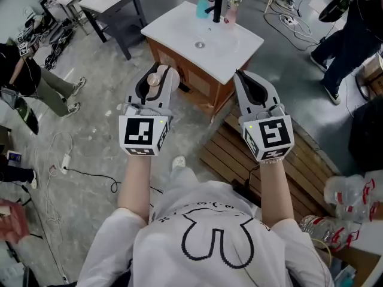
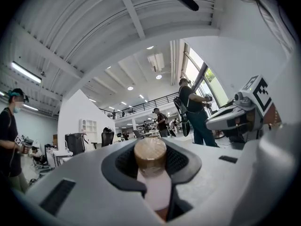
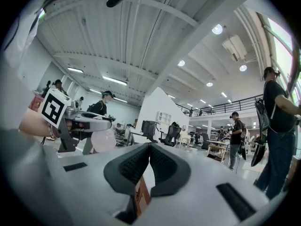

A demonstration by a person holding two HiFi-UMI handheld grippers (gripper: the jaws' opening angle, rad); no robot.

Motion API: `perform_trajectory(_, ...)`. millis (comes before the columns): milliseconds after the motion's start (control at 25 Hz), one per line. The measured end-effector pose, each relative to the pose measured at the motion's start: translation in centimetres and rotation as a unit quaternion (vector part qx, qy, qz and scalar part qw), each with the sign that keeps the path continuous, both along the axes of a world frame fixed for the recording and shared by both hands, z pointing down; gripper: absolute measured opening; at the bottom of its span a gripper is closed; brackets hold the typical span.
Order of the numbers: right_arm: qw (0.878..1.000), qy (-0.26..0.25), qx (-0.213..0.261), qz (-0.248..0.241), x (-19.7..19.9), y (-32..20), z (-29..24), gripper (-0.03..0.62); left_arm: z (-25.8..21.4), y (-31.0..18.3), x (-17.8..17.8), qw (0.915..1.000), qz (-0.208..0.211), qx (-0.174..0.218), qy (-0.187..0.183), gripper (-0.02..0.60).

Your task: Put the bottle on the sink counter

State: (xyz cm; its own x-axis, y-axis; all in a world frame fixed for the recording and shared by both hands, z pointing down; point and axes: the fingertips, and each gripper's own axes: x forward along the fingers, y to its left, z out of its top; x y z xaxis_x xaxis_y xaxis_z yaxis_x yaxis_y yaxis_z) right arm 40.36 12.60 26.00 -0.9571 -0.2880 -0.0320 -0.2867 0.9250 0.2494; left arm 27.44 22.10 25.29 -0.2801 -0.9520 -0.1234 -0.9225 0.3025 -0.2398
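My left gripper (image 1: 157,78) is shut on a pale pink bottle with a round wooden cap (image 1: 154,79). In the left gripper view the bottle (image 2: 151,173) stands between the black pads, cap toward the camera. To its right, at the same height, my right gripper (image 1: 242,76) is shut with nothing in it; its pads (image 3: 136,161) meet in the right gripper view. Both are held in the air short of the white sink counter (image 1: 179,26), which stands ahead on a wooden cabinet. The left gripper (image 3: 82,122) with the bottle's rounded body (image 3: 103,140) also shows in the right gripper view.
On the counter's far edge stand a blue dispenser (image 1: 203,6), a black tap (image 1: 216,8) and a pink dispenser (image 1: 231,9). A slatted wooden platform (image 1: 305,160) lies at the right, with plastic bottles (image 1: 353,196) beyond it. A grey table (image 1: 114,5), floor cables (image 1: 66,160) and people surround the spot.
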Motion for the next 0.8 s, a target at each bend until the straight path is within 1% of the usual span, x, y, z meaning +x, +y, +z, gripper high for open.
perform_trajectory(280,0.999,-0.001,-0.013,0.035,-8.2,-2.3,0.1,0.029,-0.4,-3.3,-8.9,0.9994,0.035,-0.003,0.001,0.11)
perform_trajectory(440,0.999,-0.004,-0.017,0.051,-12.5,-3.0,-0.4,0.029,-0.7,-4.6,-13.3,0.9985,0.054,-0.01,0.0,0.11)
perform_trajectory(600,0.997,-0.004,-0.021,0.069,-15.1,-3.3,-0.6,0.029,-1.1,-5.4,-16.3,0.9975,0.069,-0.012,-0.001,0.11)
perform_trajectory(800,0.997,0.01,-0.021,0.074,-16.8,-3.6,-0.5,0.029,-1.6,-5.8,-18.7,0.9976,0.068,-0.005,0.003,0.11)
